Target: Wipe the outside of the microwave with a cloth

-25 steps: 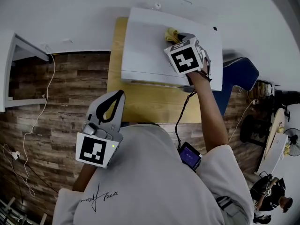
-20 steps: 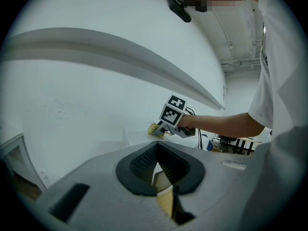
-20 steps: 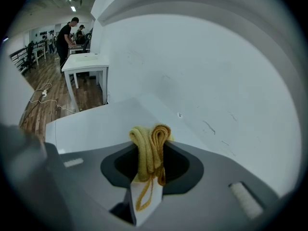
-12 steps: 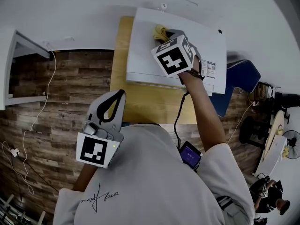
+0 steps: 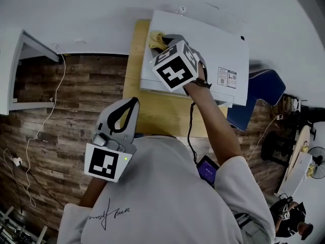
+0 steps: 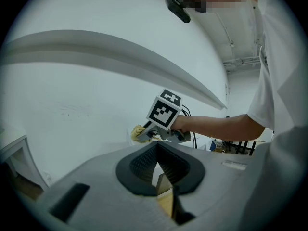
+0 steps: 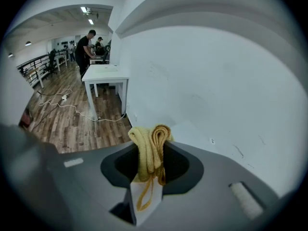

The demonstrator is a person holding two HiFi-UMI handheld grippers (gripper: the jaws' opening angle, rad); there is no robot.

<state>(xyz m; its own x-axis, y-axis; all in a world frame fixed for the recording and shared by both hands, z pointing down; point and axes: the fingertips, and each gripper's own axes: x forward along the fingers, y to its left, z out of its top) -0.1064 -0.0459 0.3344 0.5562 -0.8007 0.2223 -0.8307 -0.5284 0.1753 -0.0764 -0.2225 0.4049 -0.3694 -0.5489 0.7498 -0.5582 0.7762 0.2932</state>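
Observation:
The white microwave (image 5: 218,44) stands on a wooden table (image 5: 162,111) against the wall. My right gripper (image 5: 163,40) rests on its top near the back left corner, shut on a folded yellow cloth (image 5: 155,38). In the right gripper view the cloth (image 7: 150,148) sticks up between the jaws, with the white microwave top (image 7: 192,131) just beyond it. My left gripper (image 5: 133,103) hangs near the person's chest, away from the microwave, its jaws together and holding nothing. From the left gripper view, the right gripper (image 6: 147,134) and cloth (image 6: 138,133) show ahead.
A white desk (image 5: 20,60) stands at the left, with cables (image 5: 45,121) trailing over the wood floor. A blue chair (image 5: 259,90) sits right of the table. A small screen device (image 5: 207,169) hangs at the person's waist. A label (image 5: 226,78) is on the microwave's top.
My right gripper has slid the cloth leftward across the microwave's top, from its middle toward the back left corner. The left gripper has stayed where it was.

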